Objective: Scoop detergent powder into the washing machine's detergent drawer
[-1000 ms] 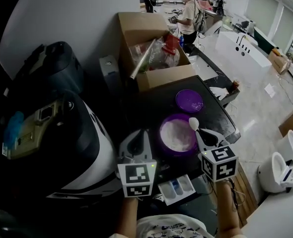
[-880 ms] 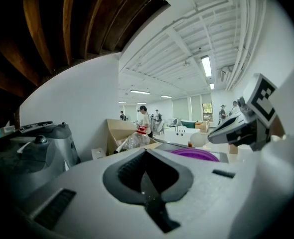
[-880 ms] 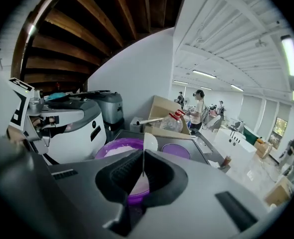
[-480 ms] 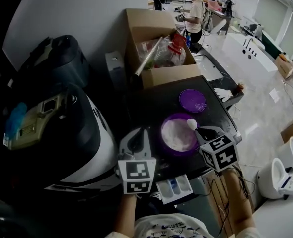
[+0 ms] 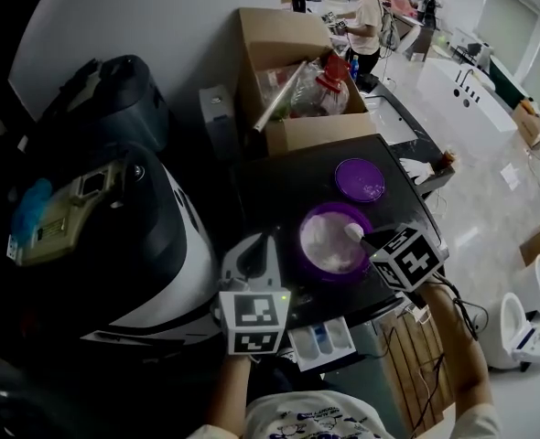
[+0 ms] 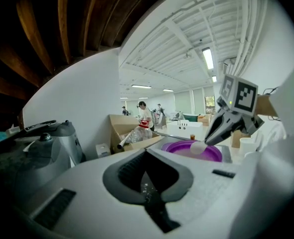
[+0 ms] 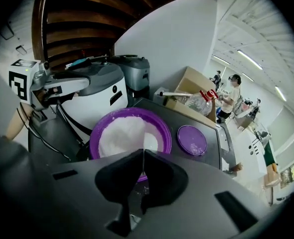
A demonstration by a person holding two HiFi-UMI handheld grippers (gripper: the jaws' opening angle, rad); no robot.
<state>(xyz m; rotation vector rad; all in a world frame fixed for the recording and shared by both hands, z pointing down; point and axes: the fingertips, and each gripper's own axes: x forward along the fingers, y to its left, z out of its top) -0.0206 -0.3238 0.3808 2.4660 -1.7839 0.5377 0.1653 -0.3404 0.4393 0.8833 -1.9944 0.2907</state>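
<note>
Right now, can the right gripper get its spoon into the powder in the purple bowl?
Probably yes. The right gripper, shut on the spoon, holds it over the open purple bowl; the lid lies apart behind it, and nothing shows between spoon and powder.

No word or number can be read anywhere. The marker cube (image 5: 253, 320) of the left gripper (image 5: 254, 256) and the marker cube (image 5: 409, 257) of the right gripper (image 5: 369, 239) carry only black-and-white square patterns, no letters. The print on the white shirt (image 5: 307, 419), below the detergent drawer (image 5: 323, 344), is too small to read.
</note>
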